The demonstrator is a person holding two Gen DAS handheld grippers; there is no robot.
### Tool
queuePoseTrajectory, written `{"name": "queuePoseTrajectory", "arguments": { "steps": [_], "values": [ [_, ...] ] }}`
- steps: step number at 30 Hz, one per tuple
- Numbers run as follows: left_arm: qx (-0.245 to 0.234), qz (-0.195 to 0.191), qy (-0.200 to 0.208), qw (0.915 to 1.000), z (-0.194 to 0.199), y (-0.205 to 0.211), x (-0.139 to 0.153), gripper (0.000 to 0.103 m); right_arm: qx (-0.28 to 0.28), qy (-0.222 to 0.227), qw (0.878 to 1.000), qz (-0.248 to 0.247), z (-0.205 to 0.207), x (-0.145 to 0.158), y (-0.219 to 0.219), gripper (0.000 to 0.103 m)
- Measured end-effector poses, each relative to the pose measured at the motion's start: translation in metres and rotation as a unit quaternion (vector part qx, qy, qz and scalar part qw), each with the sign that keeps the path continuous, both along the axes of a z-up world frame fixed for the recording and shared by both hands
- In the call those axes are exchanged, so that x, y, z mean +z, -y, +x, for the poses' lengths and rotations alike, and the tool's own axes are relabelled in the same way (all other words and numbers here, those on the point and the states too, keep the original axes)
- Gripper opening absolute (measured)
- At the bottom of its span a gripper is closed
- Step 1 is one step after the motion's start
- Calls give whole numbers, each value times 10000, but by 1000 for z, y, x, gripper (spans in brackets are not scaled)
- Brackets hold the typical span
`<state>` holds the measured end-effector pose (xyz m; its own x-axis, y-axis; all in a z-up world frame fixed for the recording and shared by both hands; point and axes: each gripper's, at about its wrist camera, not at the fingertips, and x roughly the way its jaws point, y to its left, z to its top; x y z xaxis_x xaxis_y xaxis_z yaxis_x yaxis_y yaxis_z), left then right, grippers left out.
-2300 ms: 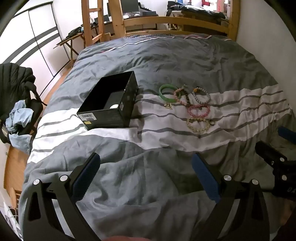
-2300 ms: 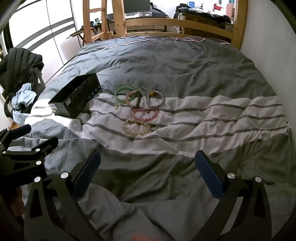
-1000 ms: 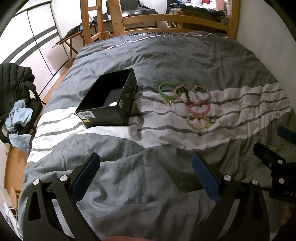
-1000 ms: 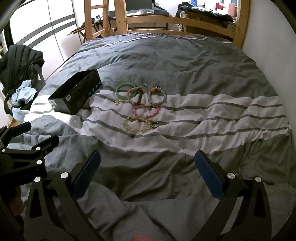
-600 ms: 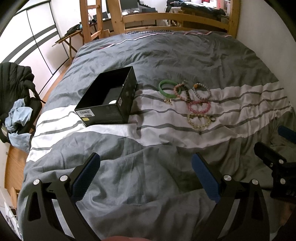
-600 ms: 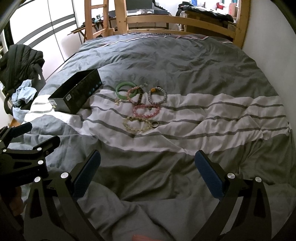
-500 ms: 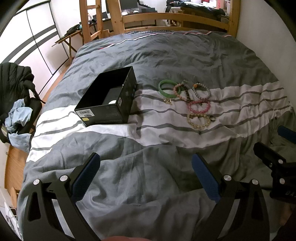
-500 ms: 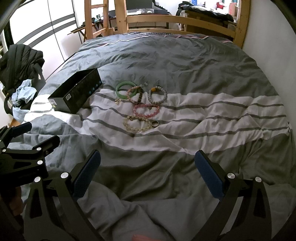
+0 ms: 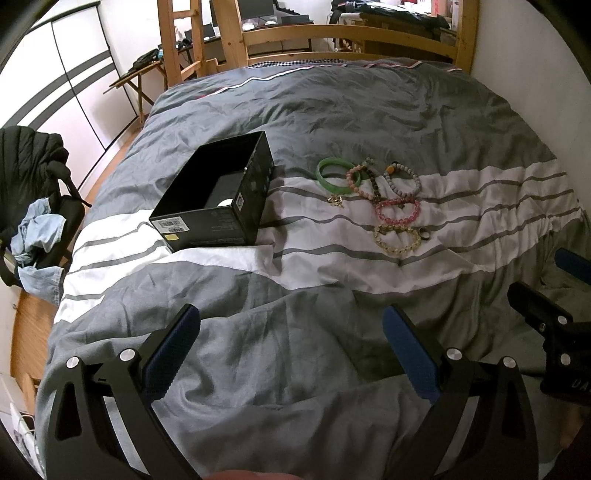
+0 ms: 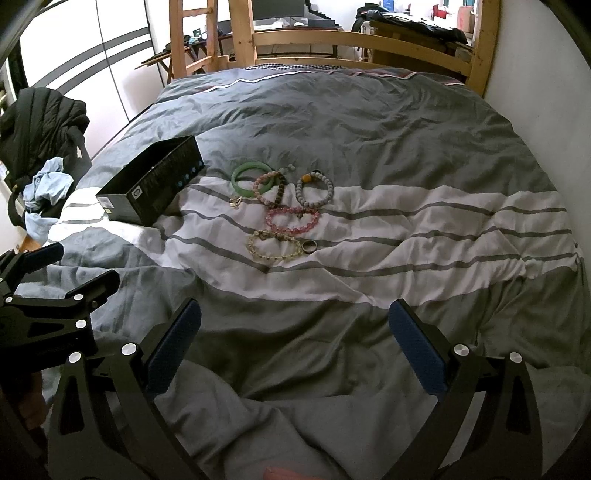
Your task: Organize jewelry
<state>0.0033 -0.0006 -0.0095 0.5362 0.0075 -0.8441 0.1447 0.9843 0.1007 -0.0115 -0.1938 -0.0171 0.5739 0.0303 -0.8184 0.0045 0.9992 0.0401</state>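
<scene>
Grey-and-white striped duvet (image 9: pixel 332 110) under wooden bed frame (image 9: pixel 351 33); right of black box (image 9: pixel 221 199), bracelets (image 9: pixel 397 212). Left tongs (image 9: pixel 291 343) and right tongs (image 10: pixel 295 332) both spread wide, gripping nothing.

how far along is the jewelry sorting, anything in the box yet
Nothing looks sorted. The green bangle, pink bracelet, yellow bracelet and ring all lie on the duvet beside the black box. Both the left tool and right tool are open and empty. All of it remains to be moved.
</scene>
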Motion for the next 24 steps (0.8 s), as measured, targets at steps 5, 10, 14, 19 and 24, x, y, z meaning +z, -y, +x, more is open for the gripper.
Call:
{"name": "queuePoseTrajectory", "arguments": {
  "steps": [5,10,14,19,24],
  "values": [
    [-5,0,-3,10000,0,0,0,97,10,7,10000,3,0,0,1,100],
    [-12,0,-7,10000,1,0,0,97,1,1,10000,5,0,0,1,100],
    [-11,14,-27,10000,0,0,-1,97,14,10,10000,10,-1,0,1,100],
    [-60,42,-67,10000,-3,-1,-6,97,10,-17,10000,18,0,-2,1,100],
    [-106,46,-128,9999,2,4,-10,97,32,-68,9999,130,2,-7,4,100]
  ]
}}
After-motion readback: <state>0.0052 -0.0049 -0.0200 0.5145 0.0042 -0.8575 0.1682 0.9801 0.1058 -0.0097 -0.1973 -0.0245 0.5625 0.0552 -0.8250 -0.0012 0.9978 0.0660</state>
